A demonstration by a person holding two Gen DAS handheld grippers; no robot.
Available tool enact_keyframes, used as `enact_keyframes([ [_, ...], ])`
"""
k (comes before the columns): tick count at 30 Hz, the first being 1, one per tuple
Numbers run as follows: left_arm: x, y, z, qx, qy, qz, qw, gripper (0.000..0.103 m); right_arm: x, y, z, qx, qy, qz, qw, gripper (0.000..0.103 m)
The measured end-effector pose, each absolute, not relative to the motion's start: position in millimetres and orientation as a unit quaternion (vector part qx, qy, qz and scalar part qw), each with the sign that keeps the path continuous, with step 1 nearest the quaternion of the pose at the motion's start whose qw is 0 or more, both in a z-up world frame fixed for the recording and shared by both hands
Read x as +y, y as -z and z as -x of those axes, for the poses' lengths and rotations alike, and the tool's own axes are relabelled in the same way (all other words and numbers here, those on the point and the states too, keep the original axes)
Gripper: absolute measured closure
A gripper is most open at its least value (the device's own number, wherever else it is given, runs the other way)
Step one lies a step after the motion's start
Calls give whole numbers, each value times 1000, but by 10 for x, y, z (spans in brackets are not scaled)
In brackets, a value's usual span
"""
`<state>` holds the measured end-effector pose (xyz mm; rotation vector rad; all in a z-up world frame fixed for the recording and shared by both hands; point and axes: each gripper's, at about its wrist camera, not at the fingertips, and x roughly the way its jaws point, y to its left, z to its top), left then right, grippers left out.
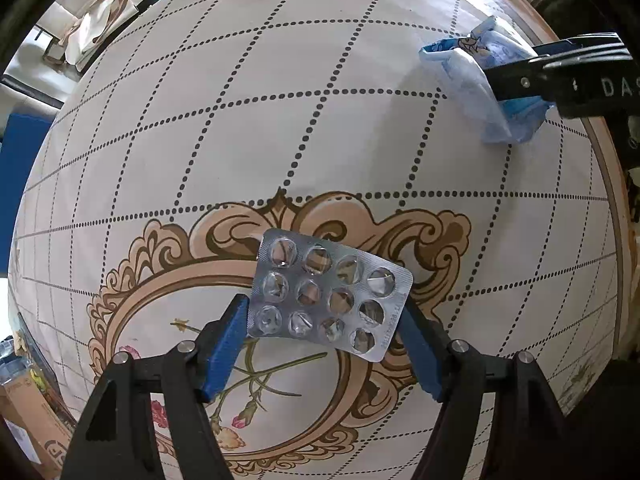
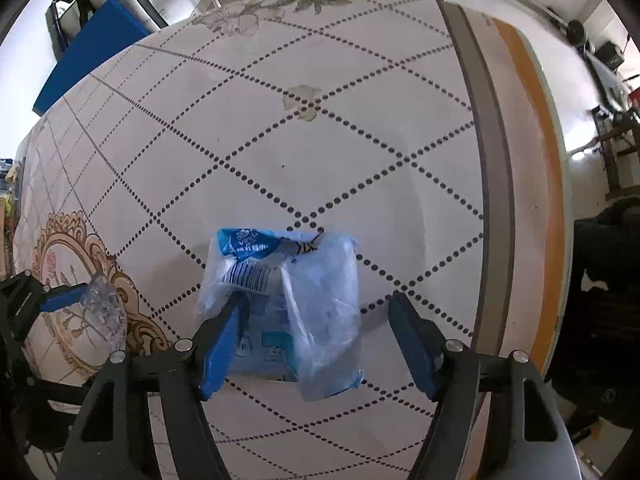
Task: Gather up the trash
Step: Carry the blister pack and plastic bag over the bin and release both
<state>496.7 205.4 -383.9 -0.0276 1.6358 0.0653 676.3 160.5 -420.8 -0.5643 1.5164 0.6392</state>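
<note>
An empty silver blister pack [image 1: 330, 295] lies on the patterned tablecloth [image 1: 280, 128], between the blue fingers of my open left gripper [image 1: 326, 312]. A crumpled blue and clear plastic wrapper [image 2: 284, 304] lies on the cloth between the fingers of my open right gripper [image 2: 318, 312]; the left finger [image 2: 222, 340] touches its edge. The wrapper [image 1: 486, 92] and the right gripper [image 1: 516, 76] also show at the upper right of the left wrist view. The blister pack [image 2: 104, 308] and the left gripper [image 2: 68, 298] show at the left of the right wrist view.
The table's wooden edge [image 2: 536, 184] runs along the right. A blue board [image 2: 96, 52] leans beyond the far left corner. Paper bags [image 1: 100, 20] and a cardboard box [image 1: 28, 420] sit off the table. Furniture and weights [image 2: 576, 32] stand beyond the far edge.
</note>
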Motion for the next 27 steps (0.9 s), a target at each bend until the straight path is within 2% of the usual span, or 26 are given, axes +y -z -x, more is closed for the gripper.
enact_keyframes([
  [3, 2061, 3853, -4957, 725, -30, 12, 688, 36, 1595, 4226, -6687, 654, -274, 260, 655, 40],
  [5, 2059, 3831, -4942, 723, -31, 13, 690, 39, 1573, 4196, -6660, 647, -281, 261, 660, 74],
  [6, 2057, 3852, -4913, 722, -32, 13, 691, 39, 1563, 4192, -6654, 650, -282, 258, 657, 75],
  [8, 2066, 3832, -4894, 721, -34, 13, 692, 40, 1545, 4176, -6631, 650, -287, 253, 657, 84],
  [18, 2072, 3572, -4770, 706, -49, 18, 706, 40, 1387, 4044, -6519, 646, -301, 232, 662, 85],
  [27, 2039, 3170, -4475, 668, -100, 25, 737, 40, 1347, 3601, -6494, 630, -319, 223, 672, 85],
])
